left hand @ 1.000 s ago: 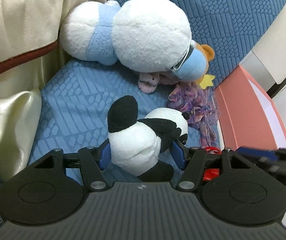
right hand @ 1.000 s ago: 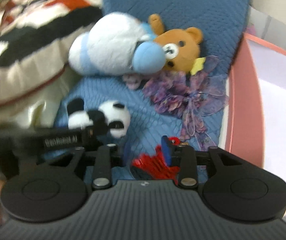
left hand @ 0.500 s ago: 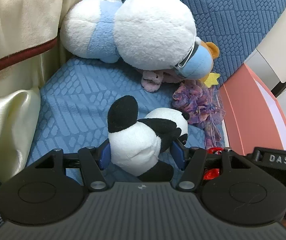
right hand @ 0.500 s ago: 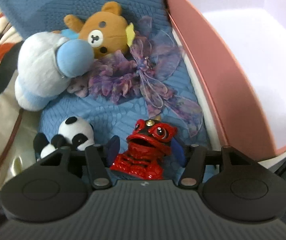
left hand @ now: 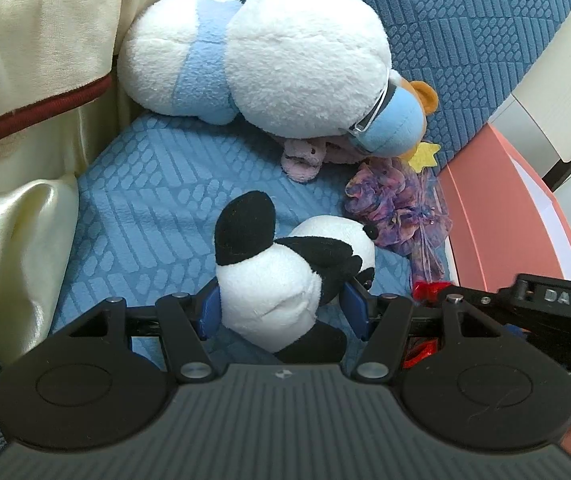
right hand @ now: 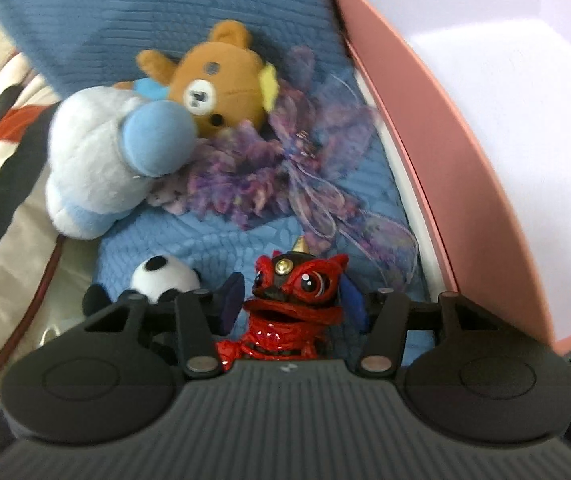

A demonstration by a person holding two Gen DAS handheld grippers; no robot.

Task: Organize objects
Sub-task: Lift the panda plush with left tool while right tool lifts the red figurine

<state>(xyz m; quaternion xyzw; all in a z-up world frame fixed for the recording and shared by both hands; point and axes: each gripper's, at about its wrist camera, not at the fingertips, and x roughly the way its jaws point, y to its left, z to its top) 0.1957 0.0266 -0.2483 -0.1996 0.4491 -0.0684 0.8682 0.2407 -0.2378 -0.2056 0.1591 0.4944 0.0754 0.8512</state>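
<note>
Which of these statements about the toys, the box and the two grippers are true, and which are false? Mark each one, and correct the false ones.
1. The left gripper has the panda between its fingers. True.
2. The red lion figure lies inside the pink box. False: it sits between the right gripper's fingers, outside the box.
3. The brown bear lies beside the white and blue plush. True.
4. The pink box is full of toys. False: no toy shows in the visible part of its inside.
5. The purple ribbon bundle lies on the blue cushion. True.
</note>
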